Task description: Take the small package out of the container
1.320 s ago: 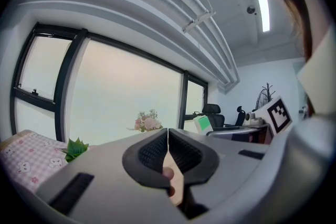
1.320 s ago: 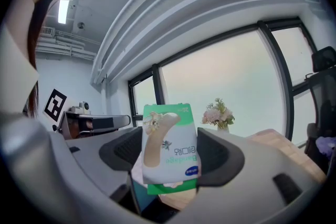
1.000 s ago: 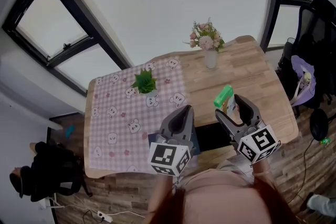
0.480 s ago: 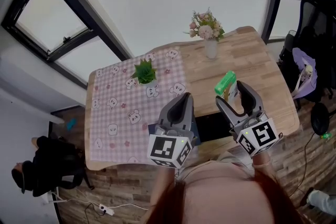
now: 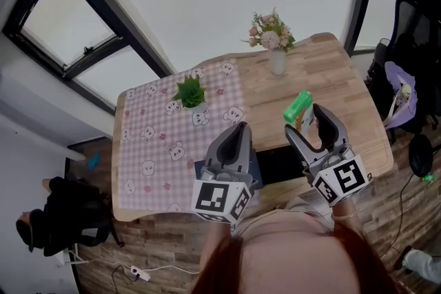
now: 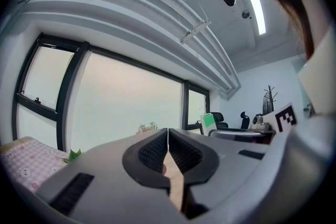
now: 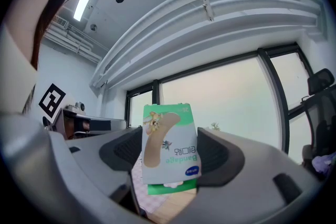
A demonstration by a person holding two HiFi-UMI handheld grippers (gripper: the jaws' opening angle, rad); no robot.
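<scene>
right gripper (image 7: 171, 153) clamps the small package (image 7: 170, 136), while left gripper (image 6: 168, 150) sits with jaws together.

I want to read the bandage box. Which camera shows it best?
The right gripper view: the bandage box faces it, picture and print clear. The head view shows mostly its green side; the left gripper view shows it tiny.

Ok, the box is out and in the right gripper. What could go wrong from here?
1. The right gripper holds the box only by its side edges, and much of it sticks out past the pads. A quick swing could tilt it or let it slip.
2. The box looks like light card, so squeezing harder may crush it.
3. The container sits close by the grippers, so a dropped box might land back in it.
</scene>
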